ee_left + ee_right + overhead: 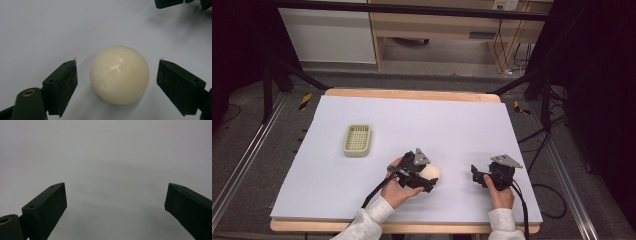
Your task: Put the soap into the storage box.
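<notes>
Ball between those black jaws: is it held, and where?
No. The ball lies between the left hand-held gripper's open jaws, gaps on both sides. Nothing is held.

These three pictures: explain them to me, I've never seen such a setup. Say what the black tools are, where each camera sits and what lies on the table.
A person at a table holds hand-worked tongs in each hand. One camera looks down from above; the other two ride on the tongs and look along their black jaws. The left tongs stand open around a cream ball without touching it. The right tongs are open over bare surface, holding nothing. A pale green basket lies farther back on the left.
</notes>
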Available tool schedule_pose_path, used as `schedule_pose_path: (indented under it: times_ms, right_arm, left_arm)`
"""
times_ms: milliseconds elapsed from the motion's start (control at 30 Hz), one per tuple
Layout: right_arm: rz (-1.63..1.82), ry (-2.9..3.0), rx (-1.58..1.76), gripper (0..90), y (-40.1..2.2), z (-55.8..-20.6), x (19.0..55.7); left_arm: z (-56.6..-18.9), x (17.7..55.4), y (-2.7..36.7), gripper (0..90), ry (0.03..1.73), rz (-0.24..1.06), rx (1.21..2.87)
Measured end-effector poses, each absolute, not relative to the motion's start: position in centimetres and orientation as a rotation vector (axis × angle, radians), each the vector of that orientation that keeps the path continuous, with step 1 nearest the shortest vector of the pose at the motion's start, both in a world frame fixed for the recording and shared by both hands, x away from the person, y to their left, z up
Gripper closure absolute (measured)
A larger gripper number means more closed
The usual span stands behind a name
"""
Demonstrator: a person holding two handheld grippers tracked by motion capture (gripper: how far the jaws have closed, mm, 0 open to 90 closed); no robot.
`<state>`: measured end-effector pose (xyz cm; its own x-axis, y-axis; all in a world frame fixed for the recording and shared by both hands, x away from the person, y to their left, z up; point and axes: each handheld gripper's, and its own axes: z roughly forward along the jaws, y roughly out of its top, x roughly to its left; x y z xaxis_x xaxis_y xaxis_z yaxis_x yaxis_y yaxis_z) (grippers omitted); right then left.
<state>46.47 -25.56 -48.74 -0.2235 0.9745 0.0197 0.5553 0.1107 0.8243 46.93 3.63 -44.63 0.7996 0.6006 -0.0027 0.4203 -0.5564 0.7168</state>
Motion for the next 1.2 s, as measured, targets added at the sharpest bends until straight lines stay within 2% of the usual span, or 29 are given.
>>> schedule_pose_path:
  times_ms: [600, 1200]
  right_arm:
    - [0.991, 1.845, 1.488, 4.4, -25.6, -48.7, 46.5]
    - [0.996, 1.847, 1.486, 4.4, -25.6, -48.7, 46.5]
  left_arm:
    - [-45.8, 47.5, 2.4, 16.8, 0.760, 0.292, 2.276]
    - [-46.4, 47.8, 1.9, 22.4, 0.765, 0.292, 2.309]
